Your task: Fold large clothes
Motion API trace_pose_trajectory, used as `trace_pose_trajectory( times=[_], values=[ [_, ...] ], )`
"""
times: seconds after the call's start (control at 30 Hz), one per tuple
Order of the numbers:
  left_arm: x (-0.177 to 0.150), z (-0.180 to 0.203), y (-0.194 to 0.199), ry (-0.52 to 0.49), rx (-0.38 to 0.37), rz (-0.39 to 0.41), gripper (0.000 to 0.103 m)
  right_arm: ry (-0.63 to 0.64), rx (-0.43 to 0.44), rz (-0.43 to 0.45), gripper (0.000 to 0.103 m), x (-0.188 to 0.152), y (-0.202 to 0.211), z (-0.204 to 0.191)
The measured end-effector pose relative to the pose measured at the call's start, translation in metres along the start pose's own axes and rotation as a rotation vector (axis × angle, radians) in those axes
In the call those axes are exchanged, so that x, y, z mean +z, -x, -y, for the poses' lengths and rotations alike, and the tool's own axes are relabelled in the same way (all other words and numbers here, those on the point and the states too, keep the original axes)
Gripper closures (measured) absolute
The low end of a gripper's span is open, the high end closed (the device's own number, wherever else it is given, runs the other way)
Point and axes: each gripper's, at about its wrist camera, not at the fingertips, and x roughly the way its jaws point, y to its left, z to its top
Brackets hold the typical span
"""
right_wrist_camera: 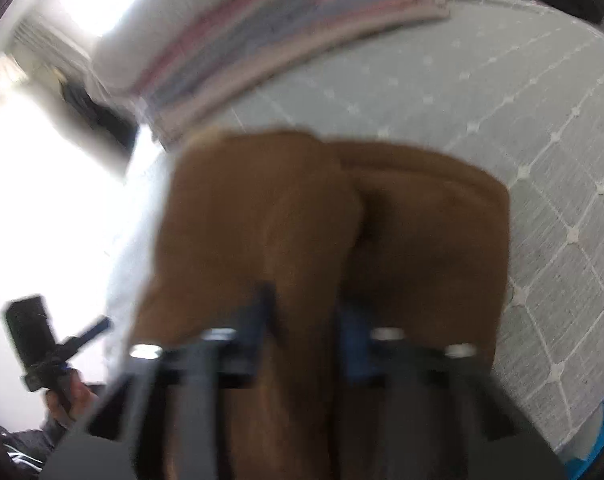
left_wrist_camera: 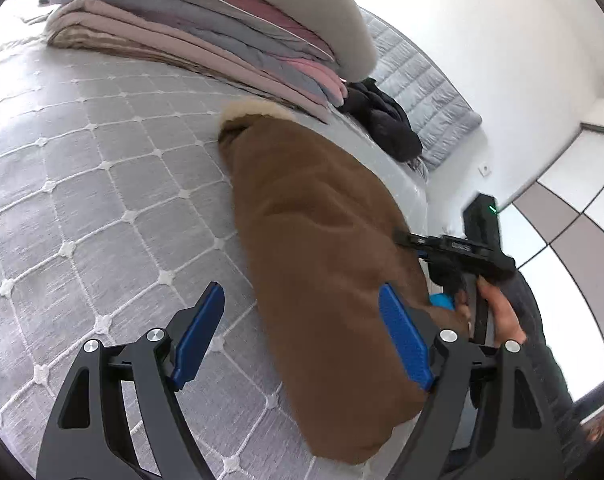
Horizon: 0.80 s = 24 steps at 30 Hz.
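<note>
A brown coat (left_wrist_camera: pixel 322 208) with a pale fur trim (left_wrist_camera: pixel 253 108) lies folded into a long bundle near the edge of the bed. My left gripper (left_wrist_camera: pixel 302 292) hovers open over its near end, one blue pad above the quilt and the other above the coat, with nothing pinched. The right wrist view is blurred. There my right gripper (right_wrist_camera: pixel 306 312) has its fingers close together, with a ridge of the brown coat (right_wrist_camera: pixel 261 208) running between them. A person's hand (left_wrist_camera: pixel 502 316) holds that gripper at the coat's bed-edge side.
A quilted grey mattress cover (left_wrist_camera: pixel 81 160) spreads to the left. A stack of folded pink, grey and beige bedding (left_wrist_camera: pixel 189 32) sits behind the coat, with a crumpled black garment (left_wrist_camera: pixel 386 120) beside it. White wall and tiled floor (left_wrist_camera: pixel 562 220) lie past the bed edge.
</note>
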Motion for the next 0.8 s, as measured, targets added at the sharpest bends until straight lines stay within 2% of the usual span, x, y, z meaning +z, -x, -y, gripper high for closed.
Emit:
trace_pose_trajectory(
  times=[0.03, 0.17, 0.23, 0.3, 0.37, 0.4, 0.43, 0.47, 0.5, 0.53, 0.57, 0.63, 0.67, 0.7, 0.77, 0.8],
  values=[
    [-0.001, 0.0, -0.002, -0.006, 0.008, 0.001, 0.027, 0.004, 0.016, 0.019, 0.093, -0.002, 0.007, -0.002],
    [-0.007, 0.001, -0.016, -0.024, 0.033, -0.022, 0.026, 0.029, 0.114, 0.115, 0.094, -0.014, 0.039, -0.013],
    [-0.009, -0.001, -0.02, -0.019, 0.038, -0.03, 0.026, 0.024, 0.152, 0.198, 0.095, -0.023, 0.074, -0.014],
    [-0.009, -0.003, -0.022, -0.016, 0.039, -0.033, 0.026, -0.017, 0.149, 0.262, 0.098, -0.029, 0.087, 0.001],
    [-0.009, -0.003, -0.024, -0.016, 0.037, -0.039, 0.026, -0.11, 0.141, 0.29, 0.103, -0.04, 0.091, 0.034],
    [-0.008, -0.004, -0.025, -0.015, 0.035, -0.041, 0.026, -0.18, 0.105, 0.3, 0.103, -0.051, 0.086, 0.06],
    [-0.009, -0.004, -0.026, -0.013, 0.033, -0.047, 0.026, -0.236, 0.077, 0.274, 0.103, -0.061, 0.076, 0.082],
    [-0.009, -0.005, -0.029, -0.012, 0.03, -0.055, 0.026, -0.293, 0.044, 0.213, 0.103, -0.073, 0.057, 0.104],
    [-0.01, -0.005, -0.031, -0.01, 0.026, -0.064, 0.026, -0.298, 0.019, 0.194, 0.103, -0.081, 0.052, 0.109],
    [-0.01, -0.005, -0.032, -0.009, 0.026, -0.066, 0.026, -0.26, 0.004, 0.194, 0.102, -0.086, 0.05, 0.103],
    [-0.011, -0.006, -0.033, -0.008, 0.03, -0.067, 0.026, -0.197, 0.026, 0.219, 0.102, -0.085, 0.056, 0.087],
    [-0.011, -0.009, -0.037, -0.001, 0.035, -0.071, 0.026, -0.115, 0.028, 0.228, 0.102, -0.069, 0.063, 0.058],
    [-0.011, -0.01, -0.038, 0.004, 0.034, -0.074, 0.026, -0.068, 0.041, 0.204, 0.098, -0.054, 0.063, 0.041],
    [-0.011, -0.011, -0.038, 0.011, 0.033, -0.077, 0.026, -0.041, 0.06, 0.177, 0.063, -0.043, 0.062, 0.033],
    [-0.011, -0.014, -0.037, 0.023, 0.033, -0.077, 0.026, -0.01, 0.041, 0.105, 0.005, -0.021, 0.054, 0.017],
    [-0.011, -0.015, -0.036, 0.028, 0.03, -0.075, 0.026, 0.008, 0.007, 0.058, 0.005, -0.01, 0.043, 0.011]
  ],
)
